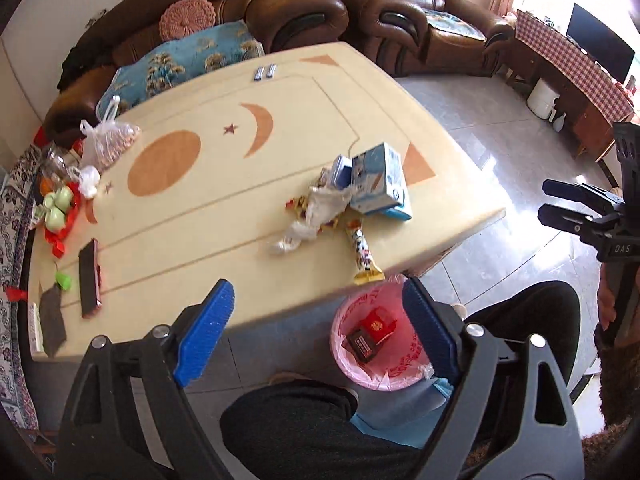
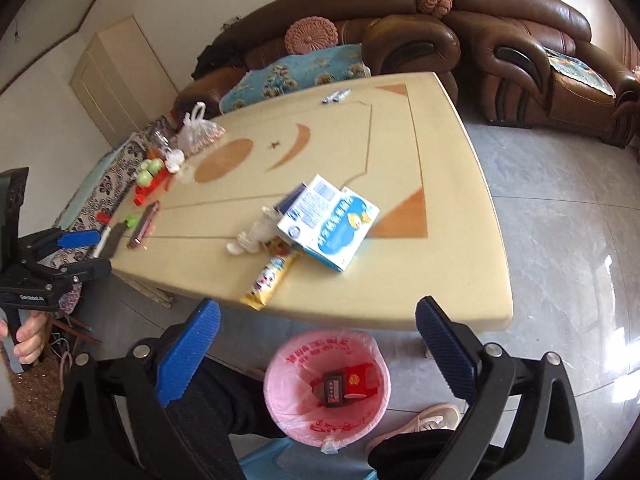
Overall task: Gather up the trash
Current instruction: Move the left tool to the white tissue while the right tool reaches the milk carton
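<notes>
A pile of trash lies near the table's front edge: blue-and-white cartons (image 1: pixel 380 180) (image 2: pixel 330 222), crumpled white wrap (image 1: pixel 316 216) (image 2: pixel 252 236) and a long yellow snack wrapper (image 1: pixel 364 254) (image 2: pixel 270 276). A pink-lined bin (image 1: pixel 376 344) (image 2: pixel 326 384) on the floor below the edge holds a red and a black pack (image 1: pixel 370 332) (image 2: pixel 350 386). My left gripper (image 1: pixel 320 328) is open and empty above the table edge and bin. My right gripper (image 2: pixel 320 356) is open and empty above the bin. Each gripper shows in the other's view: the right (image 1: pixel 548 200), the left (image 2: pixel 88 252).
The cream table (image 1: pixel 280 128) (image 2: pixel 420 152) also carries a phone (image 1: pixel 90 272), a bag of nuts (image 1: pixel 108 140), green fruit on red wrapping (image 1: pixel 56 204) and two small batteries (image 1: pixel 265 72). Brown sofas (image 2: pixel 520 52) stand behind. My knees are under the grippers.
</notes>
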A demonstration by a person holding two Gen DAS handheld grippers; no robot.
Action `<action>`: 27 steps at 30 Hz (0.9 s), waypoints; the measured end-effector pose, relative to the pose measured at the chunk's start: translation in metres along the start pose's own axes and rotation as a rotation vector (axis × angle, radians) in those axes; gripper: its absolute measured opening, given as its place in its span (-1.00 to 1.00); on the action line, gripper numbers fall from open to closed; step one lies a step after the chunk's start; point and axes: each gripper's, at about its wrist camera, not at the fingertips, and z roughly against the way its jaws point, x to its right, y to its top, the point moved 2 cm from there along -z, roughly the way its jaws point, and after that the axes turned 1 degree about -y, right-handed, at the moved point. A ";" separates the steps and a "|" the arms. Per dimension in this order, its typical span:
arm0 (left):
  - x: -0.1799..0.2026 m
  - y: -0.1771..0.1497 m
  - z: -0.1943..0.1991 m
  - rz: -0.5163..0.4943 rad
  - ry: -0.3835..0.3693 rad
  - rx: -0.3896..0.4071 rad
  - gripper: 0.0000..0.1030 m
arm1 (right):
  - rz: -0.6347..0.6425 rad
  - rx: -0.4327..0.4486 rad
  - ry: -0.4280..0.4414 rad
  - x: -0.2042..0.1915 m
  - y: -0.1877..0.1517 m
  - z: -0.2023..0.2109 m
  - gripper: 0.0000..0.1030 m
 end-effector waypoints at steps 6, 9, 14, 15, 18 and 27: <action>0.003 0.031 0.026 -0.044 -0.016 0.015 0.64 | 0.011 0.063 0.049 -0.018 0.045 0.033 0.86; 0.004 0.034 0.021 -0.078 0.012 0.018 0.65 | 0.020 0.067 0.044 -0.022 0.053 0.030 0.86; 0.006 0.030 -0.018 -0.105 0.011 -0.053 0.65 | -0.010 -0.002 0.079 -0.019 0.048 -0.002 0.86; 0.006 0.030 -0.025 -0.107 0.007 -0.068 0.65 | -0.016 -0.016 0.079 -0.018 0.047 -0.009 0.86; 0.003 0.028 -0.042 -0.116 0.012 -0.096 0.65 | -0.027 -0.038 0.078 -0.015 0.046 -0.022 0.86; -0.002 0.033 -0.100 -0.163 0.003 -0.161 0.65 | -0.064 -0.108 0.092 -0.002 0.049 -0.064 0.86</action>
